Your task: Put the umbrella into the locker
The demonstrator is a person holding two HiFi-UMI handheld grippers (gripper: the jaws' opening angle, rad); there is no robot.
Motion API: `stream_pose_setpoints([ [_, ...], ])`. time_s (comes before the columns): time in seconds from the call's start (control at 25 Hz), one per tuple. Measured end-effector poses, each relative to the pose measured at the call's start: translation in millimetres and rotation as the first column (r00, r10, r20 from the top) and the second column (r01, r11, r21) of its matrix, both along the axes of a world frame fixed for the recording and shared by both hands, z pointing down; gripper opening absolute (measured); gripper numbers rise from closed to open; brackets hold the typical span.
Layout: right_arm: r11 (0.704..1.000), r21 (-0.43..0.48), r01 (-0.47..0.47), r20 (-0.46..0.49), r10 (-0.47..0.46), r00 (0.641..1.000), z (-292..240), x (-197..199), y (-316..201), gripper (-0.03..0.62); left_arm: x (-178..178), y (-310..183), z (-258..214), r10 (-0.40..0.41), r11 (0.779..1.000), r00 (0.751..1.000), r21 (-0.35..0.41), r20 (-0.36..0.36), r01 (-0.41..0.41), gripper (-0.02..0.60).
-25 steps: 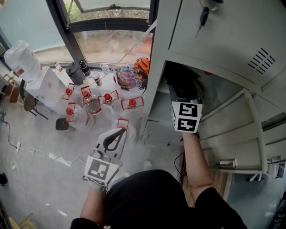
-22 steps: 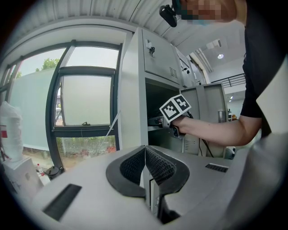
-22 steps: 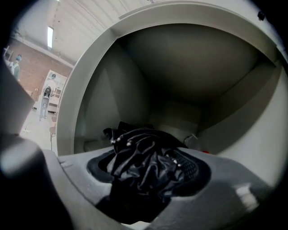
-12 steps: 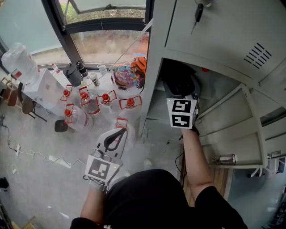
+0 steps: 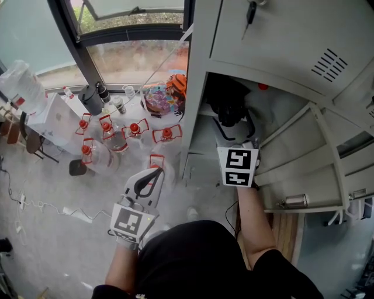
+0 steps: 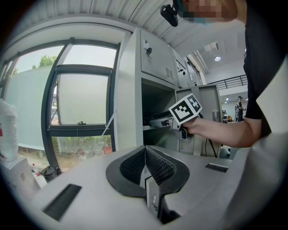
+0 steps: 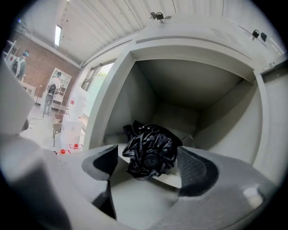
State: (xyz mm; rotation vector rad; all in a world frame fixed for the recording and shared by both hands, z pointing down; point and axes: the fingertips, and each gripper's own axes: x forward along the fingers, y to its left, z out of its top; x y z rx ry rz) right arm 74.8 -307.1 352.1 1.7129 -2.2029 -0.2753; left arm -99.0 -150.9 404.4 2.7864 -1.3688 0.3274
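The black folded umbrella [image 5: 229,108] lies on the floor of the open locker compartment [image 5: 201,87], its crumpled end [image 7: 150,152] facing me in the right gripper view. My right gripper [image 5: 232,124] [image 7: 150,167] is at the compartment's mouth. Its jaws have just been opening and stand wide; the umbrella's end sits between them with a gap on each side, neither pad pressing it. My left gripper [image 5: 151,175] [image 6: 145,164] hangs out to the left over the floor, its pads together with nothing in them.
The compartment's door [image 5: 292,35] hangs open above with a key [image 5: 250,11] in it. Lower locker doors [image 5: 315,157] stand open at the right. Several red-handled water bottles [image 5: 125,137], a dark flask [image 5: 90,99] and a colourful bag [image 5: 158,96] stand by the window.
My right gripper has drawn back out of the compartment with its jaws spread wider, leaving the umbrella lying inside. The left gripper has stayed where it was.
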Motion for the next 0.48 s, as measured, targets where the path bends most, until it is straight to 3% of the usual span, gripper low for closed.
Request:
stream_pose_setpoints([
  [0.12,1.000,0.013,-0.001,-0.021,0.001,1.000,6,-2,12,0.408,2,2,-2,-0.017,0.999,1.000,-0.029,-0.027,0.016,0.015],
  [0.24,1.000,0.029,-0.001,-0.065,0.002,0.998,10,-7,21,0.403,1,3,1,-0.002,1.000,1.000,-0.008,-0.006,0.002,0.015],
  [0.36,0.999,0.044,-0.009,-0.125,0.015,0.992,11,-12,28,0.398,1,5,-1,-0.038,0.998,0.998,-0.056,-0.047,0.035,0.015],
  [0.48,0.998,0.064,-0.016,-0.177,0.027,0.984,14,-16,30,0.281,-2,4,2,-0.039,0.998,0.999,-0.050,-0.035,0.037,0.015],
])
